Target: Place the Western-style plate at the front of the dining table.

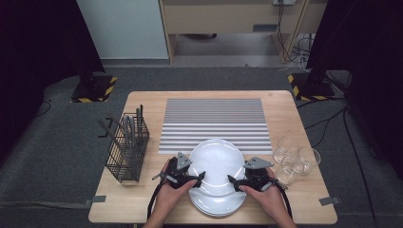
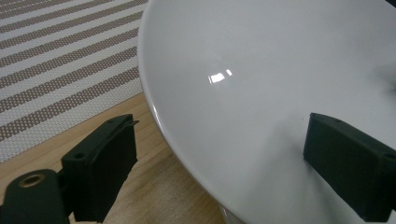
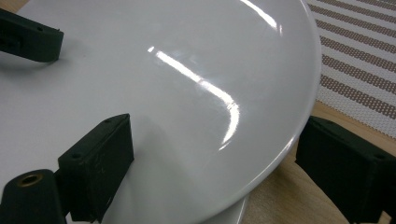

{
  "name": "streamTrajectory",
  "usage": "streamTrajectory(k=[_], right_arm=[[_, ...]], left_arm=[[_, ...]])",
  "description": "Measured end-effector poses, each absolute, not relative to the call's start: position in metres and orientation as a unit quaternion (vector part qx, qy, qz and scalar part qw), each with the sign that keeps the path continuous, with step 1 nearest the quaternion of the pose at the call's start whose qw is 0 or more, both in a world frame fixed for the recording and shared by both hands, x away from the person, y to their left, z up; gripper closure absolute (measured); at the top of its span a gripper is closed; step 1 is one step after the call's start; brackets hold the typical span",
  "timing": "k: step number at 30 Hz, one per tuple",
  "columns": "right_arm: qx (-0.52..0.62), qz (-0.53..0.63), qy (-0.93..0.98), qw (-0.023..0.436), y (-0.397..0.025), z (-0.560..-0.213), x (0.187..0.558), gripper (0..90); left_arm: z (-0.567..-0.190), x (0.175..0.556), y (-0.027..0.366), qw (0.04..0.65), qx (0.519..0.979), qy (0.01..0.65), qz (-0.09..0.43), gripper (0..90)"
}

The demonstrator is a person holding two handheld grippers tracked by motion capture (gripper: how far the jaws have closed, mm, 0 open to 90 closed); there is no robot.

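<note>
Plate (image 1: 216, 164) rim between tools' jaws.

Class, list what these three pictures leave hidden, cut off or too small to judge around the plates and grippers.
- High view: how many plates are in the stack; the top plate covers those below.
- Left gripper view: the plate's right side is cut off by the frame edge.
- Right gripper view: whether a jaw touches the plate's underside; the rim hides it.
- High view: which utensils sit in the wire basket; too small.
- High view: the number of glasses; they overlap.
</note>
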State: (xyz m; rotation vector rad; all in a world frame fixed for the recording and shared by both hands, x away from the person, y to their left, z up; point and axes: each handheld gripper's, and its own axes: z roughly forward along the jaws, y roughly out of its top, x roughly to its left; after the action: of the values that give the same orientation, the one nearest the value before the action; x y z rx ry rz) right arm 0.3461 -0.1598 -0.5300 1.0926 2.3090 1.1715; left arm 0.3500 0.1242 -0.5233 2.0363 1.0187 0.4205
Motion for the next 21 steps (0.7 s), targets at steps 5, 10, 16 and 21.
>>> streamTrajectory(k=[5, 10, 16, 21], right_arm=[[0.385, 0.413, 0.81, 0.159, -0.161, -0.5304, 0.3469, 11.5], [0.389, 0.417, 0.807, 0.155, -0.1619, -0.5309, 0.3473, 11.3], [0.397, 0.42, 0.803, 0.146, -0.1634, -0.5318, 0.3482, 11.2], [0.397, 0.42, 0.803, 0.144, -0.1638, -0.532, 0.3484, 11.1]], left_arm=[[-0.523, 0.3502, 0.1276, 0.398, 0.806, 0.407, 0.162, 9.3], [-0.5241, 0.3505, 0.1288, 0.399, 0.806, 0.41, 0.154, 10.8], [-0.5234, 0.3497, 0.1307, 0.398, 0.808, 0.415, 0.13, 14.0], [-0.5221, 0.3475, 0.1293, 0.398, 0.812, 0.404, 0.136, 17.5]])
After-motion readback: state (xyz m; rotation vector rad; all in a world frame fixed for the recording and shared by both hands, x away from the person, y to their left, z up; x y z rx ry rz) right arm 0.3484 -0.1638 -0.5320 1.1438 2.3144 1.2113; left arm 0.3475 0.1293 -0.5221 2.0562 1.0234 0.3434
